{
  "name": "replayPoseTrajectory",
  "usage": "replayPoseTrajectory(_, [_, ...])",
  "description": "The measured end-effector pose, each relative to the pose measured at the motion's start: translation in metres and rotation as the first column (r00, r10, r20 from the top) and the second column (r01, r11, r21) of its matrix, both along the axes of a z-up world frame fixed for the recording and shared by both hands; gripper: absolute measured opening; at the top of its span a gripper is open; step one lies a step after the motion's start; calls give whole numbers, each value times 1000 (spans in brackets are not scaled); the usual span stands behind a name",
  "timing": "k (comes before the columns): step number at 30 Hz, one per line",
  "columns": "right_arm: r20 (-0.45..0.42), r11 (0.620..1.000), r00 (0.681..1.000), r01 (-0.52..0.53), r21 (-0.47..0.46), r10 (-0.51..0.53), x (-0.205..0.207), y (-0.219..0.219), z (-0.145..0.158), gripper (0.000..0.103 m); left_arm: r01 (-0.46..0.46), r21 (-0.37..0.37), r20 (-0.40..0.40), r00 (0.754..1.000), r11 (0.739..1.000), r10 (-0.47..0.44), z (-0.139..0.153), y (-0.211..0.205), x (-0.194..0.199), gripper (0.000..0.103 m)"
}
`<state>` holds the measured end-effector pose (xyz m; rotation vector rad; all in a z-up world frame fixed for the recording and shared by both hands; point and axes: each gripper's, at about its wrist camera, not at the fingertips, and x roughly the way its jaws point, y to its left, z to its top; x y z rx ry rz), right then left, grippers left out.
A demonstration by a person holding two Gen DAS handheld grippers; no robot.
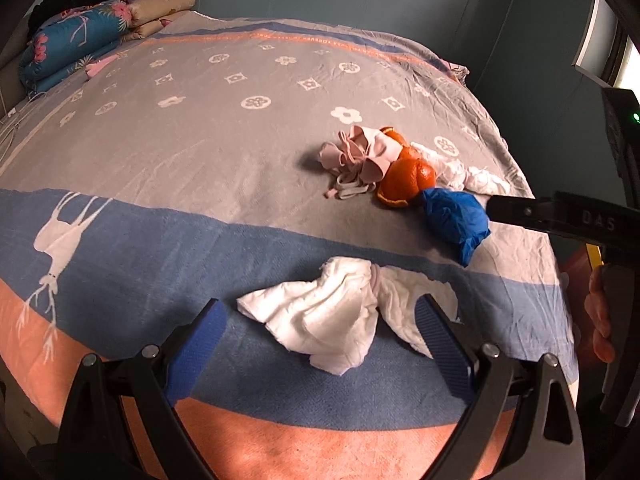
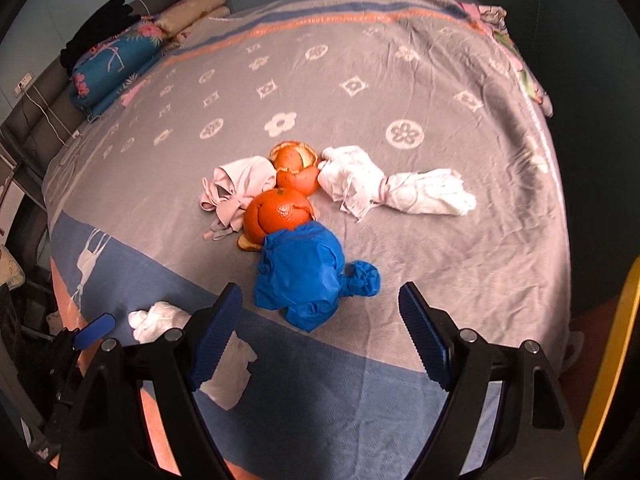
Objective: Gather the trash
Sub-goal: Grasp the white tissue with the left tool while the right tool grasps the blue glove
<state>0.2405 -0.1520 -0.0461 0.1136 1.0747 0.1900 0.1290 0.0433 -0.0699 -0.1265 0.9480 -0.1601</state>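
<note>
white tissue (image 1: 332,312) lies between the left hand-held gripper's (image 1: 320,320) wide-open, empty jaws; right hand-held gripper (image 2: 320,320) gapes empty before blue glove (image 2: 304,276).

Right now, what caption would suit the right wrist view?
Open right hand-held gripper poised over a crumpled blue glove, beside orange peel and tissues on a bed.

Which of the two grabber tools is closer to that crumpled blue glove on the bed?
Right. The right gripper hangs just short of the blue glove, open. The left gripper is farther off, over the white tissue.
</note>
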Motion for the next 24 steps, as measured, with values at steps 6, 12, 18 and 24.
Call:
replayPoseTrajectory(6, [-22,1000,1000,-8,-17,7,10,10,-15,77,1,-19,-20,1000,1000,-1,-12,-1,7,92])
replayPoseTrajectory(12, [-46,999,999,-7,-38,5,19,17,-30,77,7,-35,-34,999,999,-8,-19,-3,13,86])
replayPoseTrajectory(18, [-58,999,998,1,-53,-4,25,22,-41,71,25,-50,-37,999,998,-27,-21,-7,15,71])
replayPoseTrajectory(24, [-60,998,998,16,-67,-20,29,22,-46,56,51,-51,-26,998,997,-52,-18,-10,13,54])
